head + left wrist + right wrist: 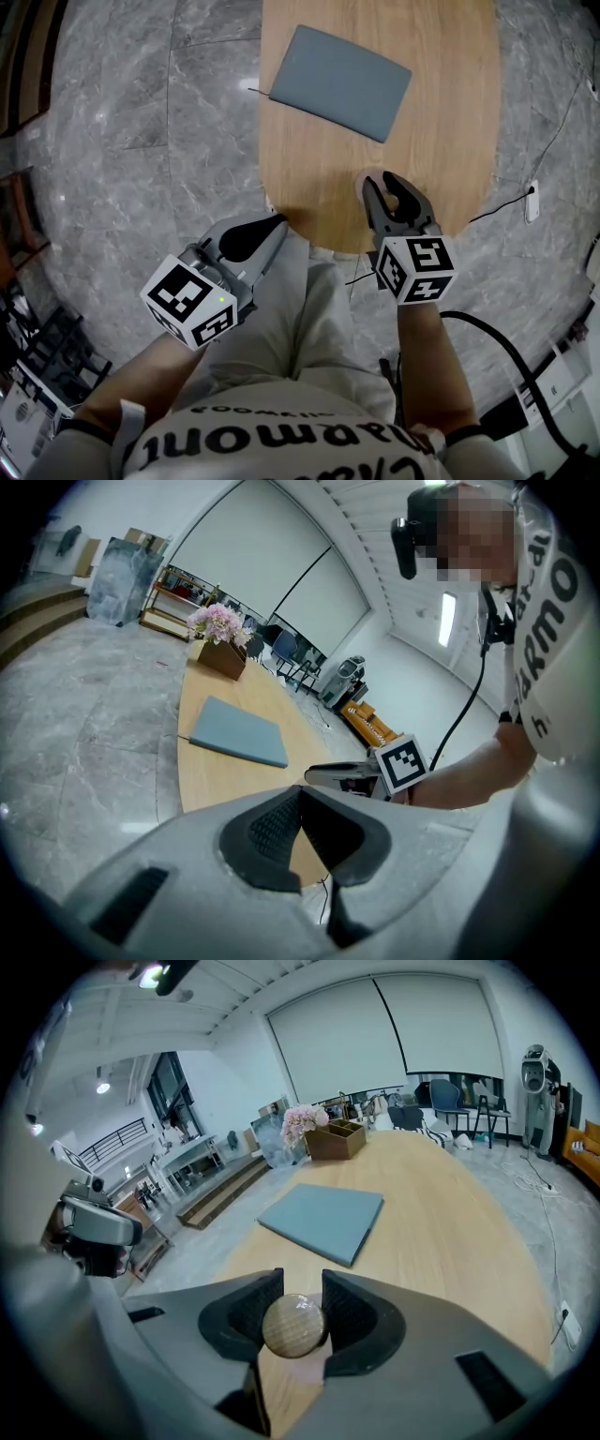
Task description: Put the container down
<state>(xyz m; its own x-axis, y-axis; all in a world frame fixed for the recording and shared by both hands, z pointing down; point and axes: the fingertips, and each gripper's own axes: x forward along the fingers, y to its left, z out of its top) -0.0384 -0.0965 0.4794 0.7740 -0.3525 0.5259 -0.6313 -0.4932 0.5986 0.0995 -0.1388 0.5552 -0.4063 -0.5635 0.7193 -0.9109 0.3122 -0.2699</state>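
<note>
Over the wooden table point(450, 141), the right gripper point(384, 187) clamps the round wooden container point(295, 1327) between its jaws; the left gripper point(300, 803) is closed and empty.

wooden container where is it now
Right gripper view: the wooden container is clamped in the right gripper, over the table's near end, the grey mat beyond it.
</note>
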